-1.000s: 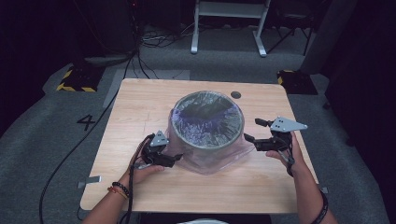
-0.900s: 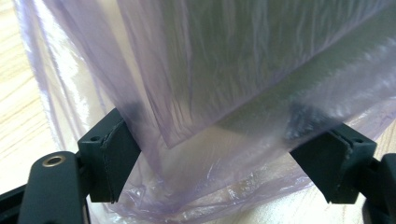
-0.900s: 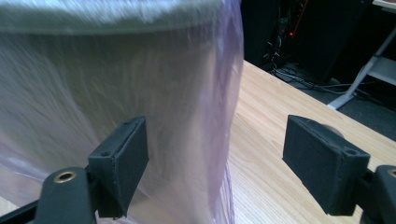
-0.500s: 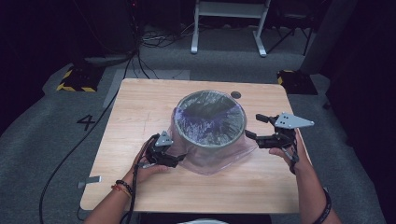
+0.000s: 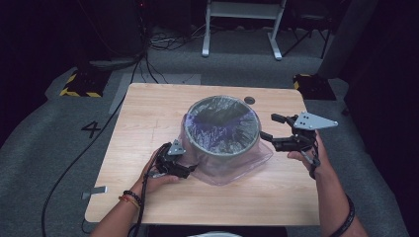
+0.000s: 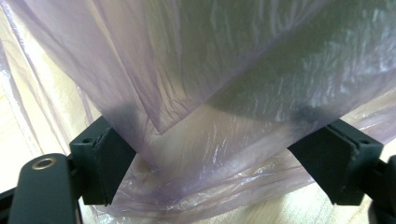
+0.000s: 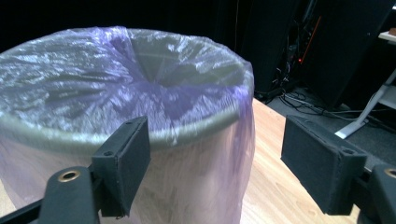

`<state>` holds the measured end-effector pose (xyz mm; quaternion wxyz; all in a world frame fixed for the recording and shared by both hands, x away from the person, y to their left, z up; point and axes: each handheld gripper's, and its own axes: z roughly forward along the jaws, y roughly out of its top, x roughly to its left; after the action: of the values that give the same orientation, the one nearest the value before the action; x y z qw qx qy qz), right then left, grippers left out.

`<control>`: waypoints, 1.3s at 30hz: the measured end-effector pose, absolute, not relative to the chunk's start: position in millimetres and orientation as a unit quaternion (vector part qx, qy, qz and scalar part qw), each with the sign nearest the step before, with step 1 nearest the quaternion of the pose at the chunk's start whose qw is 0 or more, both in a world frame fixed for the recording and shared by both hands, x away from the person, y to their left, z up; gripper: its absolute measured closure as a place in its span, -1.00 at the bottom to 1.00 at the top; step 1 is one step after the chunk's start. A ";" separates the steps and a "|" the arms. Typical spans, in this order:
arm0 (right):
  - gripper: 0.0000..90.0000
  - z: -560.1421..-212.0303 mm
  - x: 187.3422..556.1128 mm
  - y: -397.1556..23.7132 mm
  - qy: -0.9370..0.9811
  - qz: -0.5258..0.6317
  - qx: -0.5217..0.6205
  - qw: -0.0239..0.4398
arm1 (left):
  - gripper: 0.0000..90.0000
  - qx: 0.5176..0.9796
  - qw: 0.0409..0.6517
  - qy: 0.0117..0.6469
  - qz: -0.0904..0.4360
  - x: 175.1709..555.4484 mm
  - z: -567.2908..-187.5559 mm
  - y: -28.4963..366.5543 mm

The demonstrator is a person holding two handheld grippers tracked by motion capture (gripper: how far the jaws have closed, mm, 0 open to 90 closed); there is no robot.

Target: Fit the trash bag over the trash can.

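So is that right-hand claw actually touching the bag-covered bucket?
Apart. In the right gripper view the right gripper has its jaws spread wide, with bare table between the far jaw and the bucket; the near jaw only overlaps its rim.

A light wooden table (image 5: 148, 113) carries a round bin (image 5: 223, 143) draped in purple plastic bag (image 5: 232, 170)

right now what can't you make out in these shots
- Inside of the bin: in the high view the purple bag stretched over its rim veils the bottom.
- Bin's far side: in the right gripper view the bin's own body hides it.
- Left gripper: in its own view the jaws stand apart, with bag film draped over their tips, hiding any contact.
- Right gripper: open, beside the rim; touching or not is unclear.
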<state>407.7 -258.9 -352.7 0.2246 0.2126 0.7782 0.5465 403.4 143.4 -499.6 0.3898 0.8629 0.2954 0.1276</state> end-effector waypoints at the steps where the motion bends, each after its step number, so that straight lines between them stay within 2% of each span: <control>1: -0.47 -350.9 407.6 -258.2 0.778 0.547 0.211 0.226 | -0.65 0.864 0.389 0.295 0.126 403.2 -499.8 143.5; 15: -0.47 -335.8 410.5 -242.3 0.783 0.548 0.200 0.218 | -0.65 0.851 0.409 0.303 0.132 397.6 -489.9 154.3; 27: -0.47 -321.4 413.5 -217.2 0.795 0.537 0.181 0.218 | -0.65 0.843 0.425 0.291 0.158 382.9 -472.1 155.4; 33: -0.46 -321.4 422.4 -205.6 0.804 0.525 0.183 0.212 | -0.66 0.831 0.435 0.292 0.190 373.2 -463.0 152.4; 39: -0.45 -323.2 434.3 -191.3 0.815 0.506 0.192 0.206 | -0.66 0.832 0.446 0.282 0.170 368.1 -455.4 150.8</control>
<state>434.3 -191.3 -323.2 0.2064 0.1919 0.8153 0.5058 368.1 150.8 -455.4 0.4463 0.8323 0.2816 0.1697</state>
